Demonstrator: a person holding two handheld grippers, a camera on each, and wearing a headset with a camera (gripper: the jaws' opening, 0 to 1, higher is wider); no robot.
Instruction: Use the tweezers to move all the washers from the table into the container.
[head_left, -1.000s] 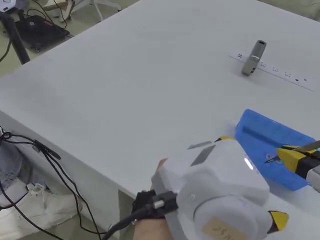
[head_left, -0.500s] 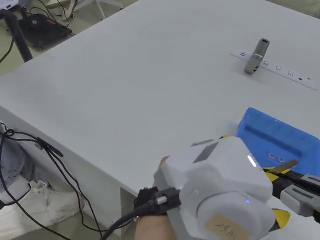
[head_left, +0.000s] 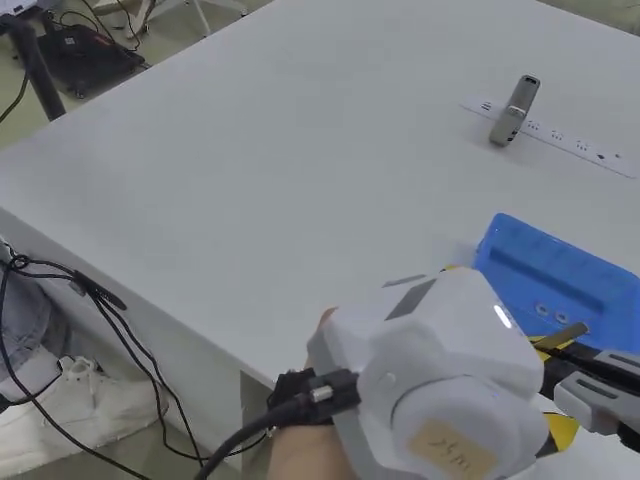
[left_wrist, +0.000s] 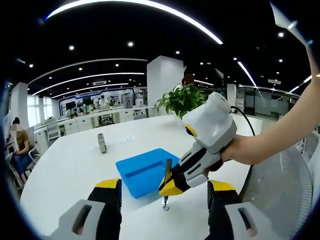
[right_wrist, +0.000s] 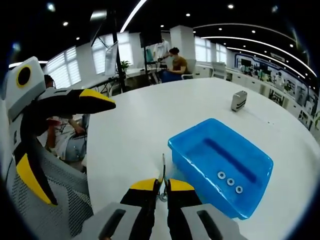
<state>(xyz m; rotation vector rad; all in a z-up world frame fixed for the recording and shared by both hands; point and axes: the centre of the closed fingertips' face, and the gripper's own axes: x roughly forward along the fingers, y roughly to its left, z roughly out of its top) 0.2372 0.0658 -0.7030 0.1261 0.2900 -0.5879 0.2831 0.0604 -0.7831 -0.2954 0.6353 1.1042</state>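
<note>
When we take the head view: our left gripper (head_left: 502, 355) bulks low in front, and the right gripper (head_left: 555, 348) comes in beside it, carrying the tweezers (head_left: 572, 331). The container (head_left: 560, 262) sits on the table (head_left: 300, 150) just beyond both sets of fingers.
Left gripper view: our own fingers (left_wrist: 107, 200) stand wide apart around nothing. Between them we see the right gripper's fingers (left_wrist: 172, 187) clamped on the tweezers, which point down at the table. A small item at the tweezers' tip looks like a washer (left_wrist: 165, 206), just beside the container's near wall.
Right gripper view: these fingers press together with the tweezers between them. Three washers (right_wrist: 230, 181) lie in a row inside the container, ahead of the fingertips and to their right.
Done: three washers are in, as far as we can see.
Left: we judge at least one is to be lifted, the one under the tweezers. Whether more lie on the table we cannot tell.
</note>
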